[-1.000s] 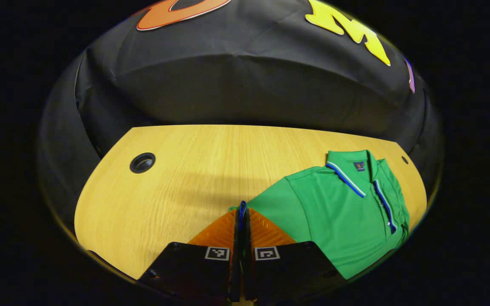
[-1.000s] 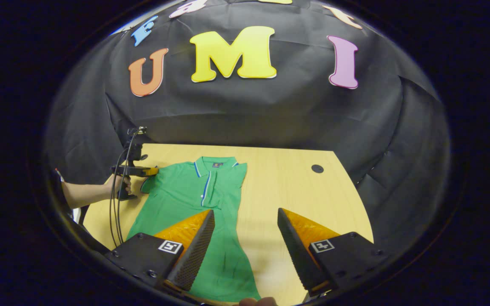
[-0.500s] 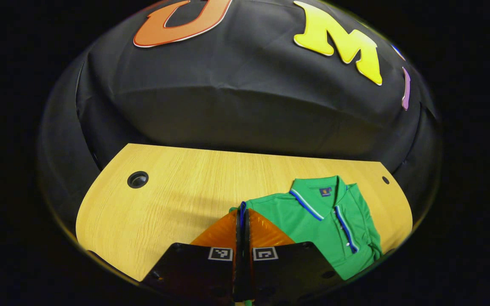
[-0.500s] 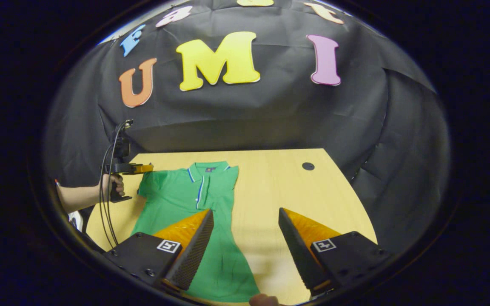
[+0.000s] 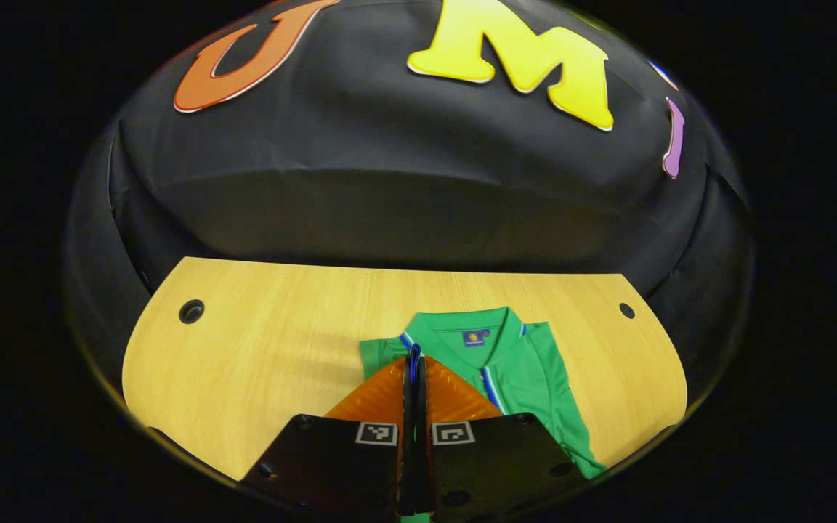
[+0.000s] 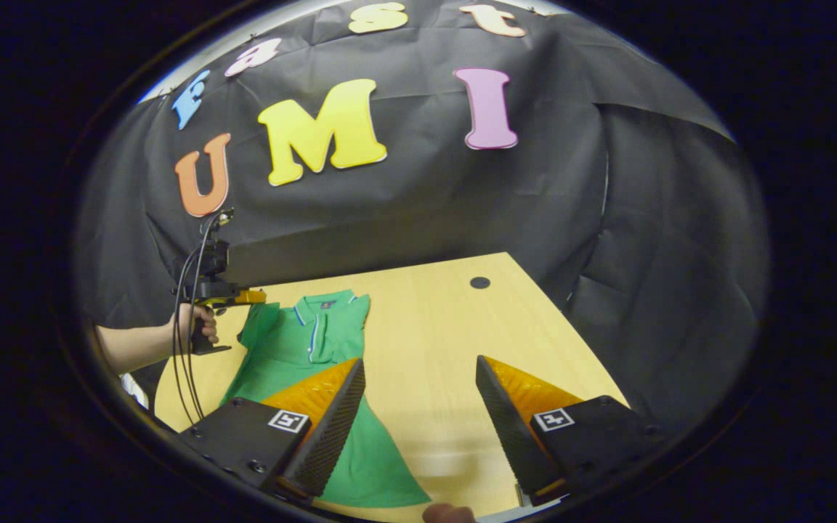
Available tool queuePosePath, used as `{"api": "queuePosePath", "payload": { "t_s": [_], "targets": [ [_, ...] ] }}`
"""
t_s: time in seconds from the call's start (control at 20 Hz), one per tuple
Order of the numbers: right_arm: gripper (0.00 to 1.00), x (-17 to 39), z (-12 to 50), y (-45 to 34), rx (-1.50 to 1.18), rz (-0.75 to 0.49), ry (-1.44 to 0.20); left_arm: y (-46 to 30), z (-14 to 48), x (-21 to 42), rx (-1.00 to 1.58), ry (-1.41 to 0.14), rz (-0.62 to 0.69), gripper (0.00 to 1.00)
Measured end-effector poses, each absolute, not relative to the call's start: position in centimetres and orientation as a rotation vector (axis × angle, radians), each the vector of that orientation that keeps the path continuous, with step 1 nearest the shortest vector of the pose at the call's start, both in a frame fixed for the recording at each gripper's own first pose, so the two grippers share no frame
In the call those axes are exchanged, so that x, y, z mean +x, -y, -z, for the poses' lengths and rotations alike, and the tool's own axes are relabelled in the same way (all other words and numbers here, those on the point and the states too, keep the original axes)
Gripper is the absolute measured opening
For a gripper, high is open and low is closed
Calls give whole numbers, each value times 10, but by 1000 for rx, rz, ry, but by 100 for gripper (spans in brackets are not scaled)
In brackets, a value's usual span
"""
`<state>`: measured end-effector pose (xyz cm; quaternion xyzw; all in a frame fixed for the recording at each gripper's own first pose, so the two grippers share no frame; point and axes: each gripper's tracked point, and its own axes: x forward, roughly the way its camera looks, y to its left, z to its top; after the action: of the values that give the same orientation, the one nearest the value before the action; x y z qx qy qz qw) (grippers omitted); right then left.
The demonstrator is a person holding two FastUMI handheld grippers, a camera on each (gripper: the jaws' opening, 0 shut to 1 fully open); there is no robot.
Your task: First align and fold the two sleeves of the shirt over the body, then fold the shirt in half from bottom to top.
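Left hand-held gripper (image 5: 413, 367) is clamped on the sleeve (image 5: 381, 354), carrying it over the shirt (image 6: 295, 349) on the surface (image 6: 433, 327), right hand-held gripper (image 6: 418, 396) hangs apart; bottom-to-top fold not yet done.
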<state>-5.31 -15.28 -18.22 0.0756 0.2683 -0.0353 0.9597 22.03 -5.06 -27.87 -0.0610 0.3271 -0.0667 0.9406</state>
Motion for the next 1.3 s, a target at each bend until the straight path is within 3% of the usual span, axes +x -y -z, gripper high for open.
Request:
{"api": "queuePosePath", "payload": {
  "t_s": [0.3, 0.4, 0.6, 0.65, 1.05, 1.3],
  "targets": [
    [94, -74, 194, 173, 196, 123, -573, 115, 315, 219, -113, -739, 173, 4],
    [94, -76, 194, 174, 192, 121, -578, 132, 327, 210, -137, -780, 204, 10],
    [94, -65, 197, 163, 187, 94, -580, 136, 315, 200, -195, -746, 224, 90],
    [96, -62, 196, 156, 188, 77, -578, 130, 306, 197, -203, -728, 211, 97],
    [96, -36, 190, 87, 131, -104, -572, 59, 247, 118, -180, -601, 230, 99],
    [96, -29, 205, 57, 143, -251, -633, 28, 246, 37, -230, -632, 304, 99]
  ]
}}
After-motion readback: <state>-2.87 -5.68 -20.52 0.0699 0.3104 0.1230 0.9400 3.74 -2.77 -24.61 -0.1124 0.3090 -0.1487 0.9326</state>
